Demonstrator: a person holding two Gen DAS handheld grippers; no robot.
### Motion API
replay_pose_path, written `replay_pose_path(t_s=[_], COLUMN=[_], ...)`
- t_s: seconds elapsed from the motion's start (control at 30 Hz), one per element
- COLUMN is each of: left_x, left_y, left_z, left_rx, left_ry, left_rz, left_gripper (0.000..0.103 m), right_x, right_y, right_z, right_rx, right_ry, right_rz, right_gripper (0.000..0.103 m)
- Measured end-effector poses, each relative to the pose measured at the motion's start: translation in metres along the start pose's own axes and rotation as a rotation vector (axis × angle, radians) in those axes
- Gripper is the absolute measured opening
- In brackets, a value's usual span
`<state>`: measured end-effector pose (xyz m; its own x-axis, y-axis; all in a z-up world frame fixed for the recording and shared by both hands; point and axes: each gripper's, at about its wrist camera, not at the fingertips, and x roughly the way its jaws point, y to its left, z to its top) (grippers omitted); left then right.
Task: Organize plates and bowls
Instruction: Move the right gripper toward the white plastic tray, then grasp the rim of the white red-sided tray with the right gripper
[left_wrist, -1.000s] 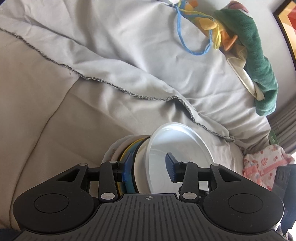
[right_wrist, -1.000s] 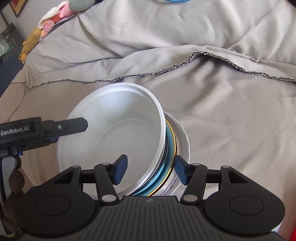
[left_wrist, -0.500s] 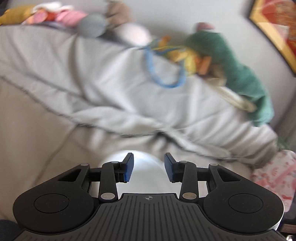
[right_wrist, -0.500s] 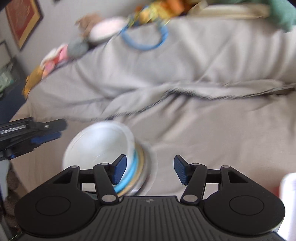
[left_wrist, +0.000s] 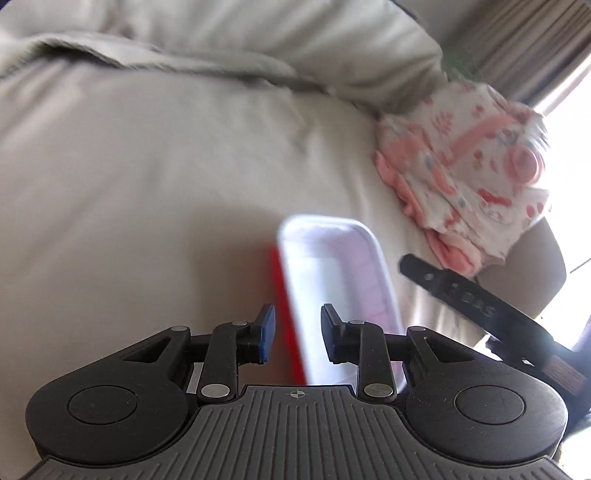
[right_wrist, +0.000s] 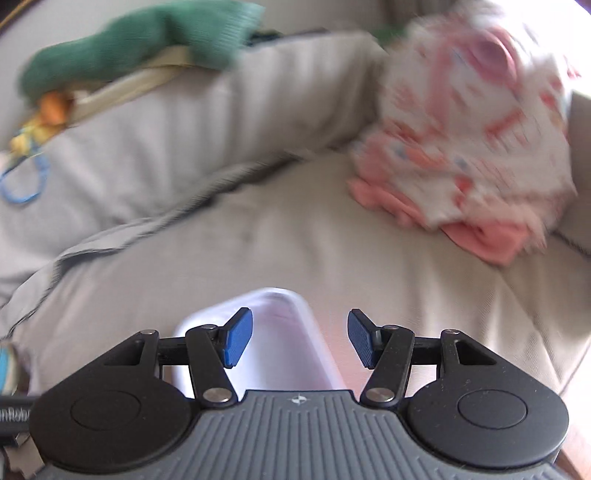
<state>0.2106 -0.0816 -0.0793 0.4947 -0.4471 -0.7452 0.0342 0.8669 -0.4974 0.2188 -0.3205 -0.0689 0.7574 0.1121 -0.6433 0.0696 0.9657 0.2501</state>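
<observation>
A bed (left_wrist: 155, 155) fills most of both views, covered in a pale grey-beige sheet. A lighter grey blanket (right_wrist: 155, 140) lies bunched across its far side, its edge running in folds. A pink and white patterned cloth (left_wrist: 465, 173) is heaped at the bed's right end. Green fabric (right_wrist: 133, 48) and a blue cord (right_wrist: 22, 184) rest on top of the blanket in the right wrist view. A grey curtain (left_wrist: 517, 40) hangs at the upper right, with bright daylight from a window (left_wrist: 569, 96) beside it. Both views are blurred.
</observation>
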Motion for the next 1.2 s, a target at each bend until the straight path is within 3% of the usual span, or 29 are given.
replay_pose_path(t_s=[0.07,0.13,0.23,0.43,0.7,0.8,0.9,1.0,1.1,1.2], left_x=[0.011,0.021,0.031,0.016,-0.043,-0.055,-0.05,-0.036,-0.033,-0.033], left_y=[-0.004,-0.004,-0.003,0.026,0.079,0.09,0.093,0.09,0.079,0.078], left_z=[-0.001,-0.004,-0.007,-0.014,-0.032,-0.036,-0.036,-0.039,-0.044,-0.046], left_rx=[0.0,0.007,0.018,-0.056,-0.113,-0.101,-0.119,-0.108,-0.039,-0.035], left_ry=[0.002,0.015,0.025,0.011,-0.082,-0.129,-0.116,-0.079,-0.087,-0.084], left_rz=[0.012,0.038,0.057,0.025,0.139,0.225,0.212,0.204,0.237,0.235], left_gripper=[0.031,0.031,0.031,0.025,0.023,0.026,0.025,0.024,0.024,0.024], right_x=[0.017,0.026,0.03,0.035,0.034,0.03,0.025,0.029,0.029,0.03], right_y=[-0.023,-0.039,-0.041,-0.017,0.047,0.067,0.074,0.071,0.069,0.07], right_z=[0.0,-0.001,-0.002,-0.015,-0.05,-0.059,-0.063,-0.062,-0.062,-0.062], right_rx=[0.097,0.169,0.181,0.177,0.065,-0.033,-0.086,-0.071,-0.064,-0.073], right_ry=[0.08,0.154,0.175,0.243,0.313,0.281,0.231,0.249,0.253,0.262], right_rz=[0.032,0.127,0.154,0.268,0.444,0.385,0.3,0.31,0.318,0.339], right_gripper=[0.058,0.058,0.058,0.059,0.061,0.061,0.061,0.061,0.062,0.062])
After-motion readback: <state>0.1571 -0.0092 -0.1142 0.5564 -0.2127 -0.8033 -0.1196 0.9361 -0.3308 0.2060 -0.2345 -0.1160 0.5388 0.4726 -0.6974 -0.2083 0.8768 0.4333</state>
